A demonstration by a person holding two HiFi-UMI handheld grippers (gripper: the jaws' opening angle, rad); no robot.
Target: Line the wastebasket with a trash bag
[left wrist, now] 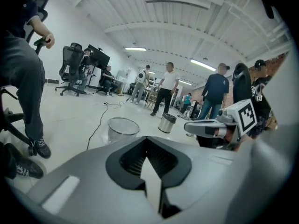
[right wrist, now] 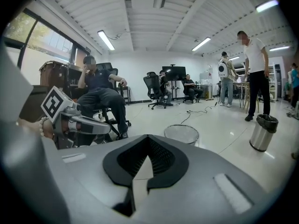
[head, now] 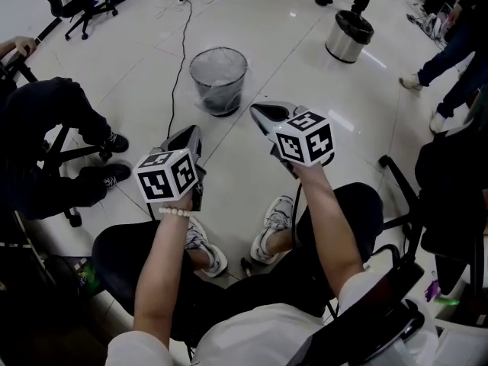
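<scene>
head view: the person sits in a chair with both grippers held out over their knees, pointing toward the mesh wastebasket [head: 219, 78]. it stands upright on the tiled floor, well beyond their shoes. the left gripper [head: 187, 139] and the right gripper [head: 263, 113] are both short of it, one to each side of the line to it. a black cable [head: 181, 52] runs along the floor just left of the wastebasket. a steel bin [head: 349, 36] with a dark liner sits farther off to its right. the wastebasket's wall looks filmy, perhaps a clear bag already inside; i cannot tell for sure.

left gripper view: the left gripper [left wrist: 148, 143] has its jaws pressed together with nothing between them. the wastebasket [left wrist: 122, 129] lies ahead, slightly left, with the right gripper [left wrist: 210, 127] off to its right.

right gripper view: the right gripper [right wrist: 148, 143] is likewise closed and empty. the wastebasket [right wrist: 181, 134] is ahead, and the left gripper [right wrist: 88, 125] is to its left.

risk, as i judge it: no loose bag is in either gripper. a seated reach could nudge the light wastebasket, sliding or tipping it on the glossy tile, or snag the cable.
</scene>
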